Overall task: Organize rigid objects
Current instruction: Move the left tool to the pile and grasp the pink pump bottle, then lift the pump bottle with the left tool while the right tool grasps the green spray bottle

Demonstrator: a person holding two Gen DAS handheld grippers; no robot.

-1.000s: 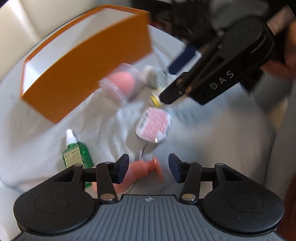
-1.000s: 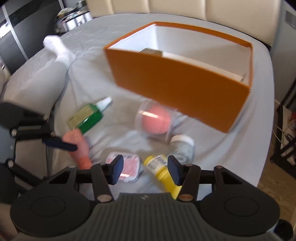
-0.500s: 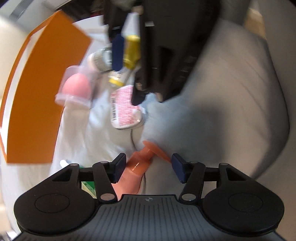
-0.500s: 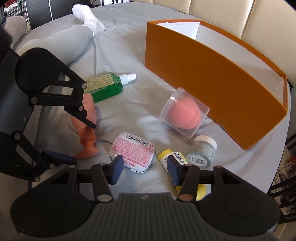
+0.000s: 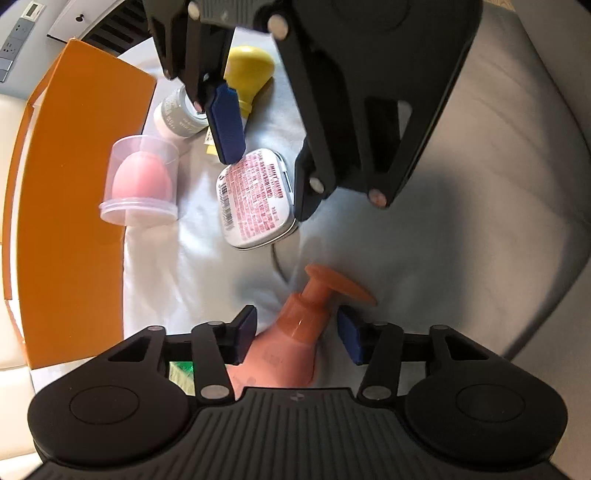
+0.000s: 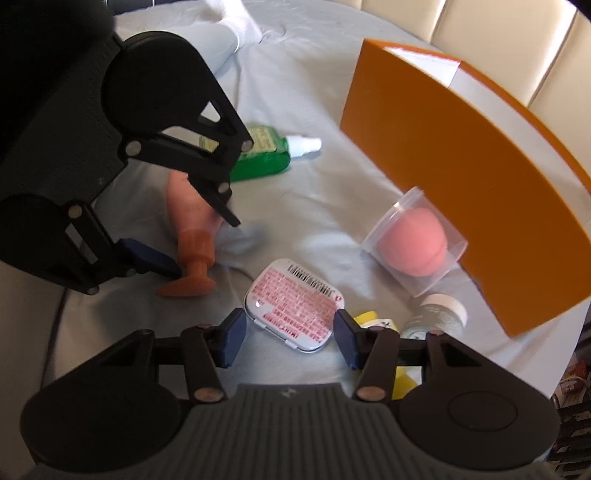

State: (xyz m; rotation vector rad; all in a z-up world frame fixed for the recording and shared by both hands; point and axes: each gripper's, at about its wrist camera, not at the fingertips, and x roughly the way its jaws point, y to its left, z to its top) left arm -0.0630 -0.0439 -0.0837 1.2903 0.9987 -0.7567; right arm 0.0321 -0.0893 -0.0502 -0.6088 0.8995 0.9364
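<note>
A pink pump bottle (image 5: 291, 343) lies on the grey sheet. My left gripper (image 5: 297, 334) is open, with one finger on each side of the bottle's neck; it also shows in the right wrist view (image 6: 207, 243), around the bottle (image 6: 190, 218). A white tin with red print (image 6: 293, 304) lies flat. My right gripper (image 6: 288, 336) is open and straddles the tin's near end; in the left wrist view (image 5: 266, 170) it hangs over the tin (image 5: 255, 199). An orange box (image 6: 461, 177) stands open at the right.
A clear cup holding a pink sponge (image 6: 415, 242) leans against the box. A small grey jar (image 6: 439, 315) and a yellow bottle (image 6: 384, 332) lie beside my right gripper. A green bottle (image 6: 262, 155) lies behind the left gripper. A person's leg (image 6: 229, 33) rests at the far left.
My left gripper has moved forward so that its fingers stand around the pink bottle's neck. My right gripper has shifted left from the yellow bottle to over the tin.
</note>
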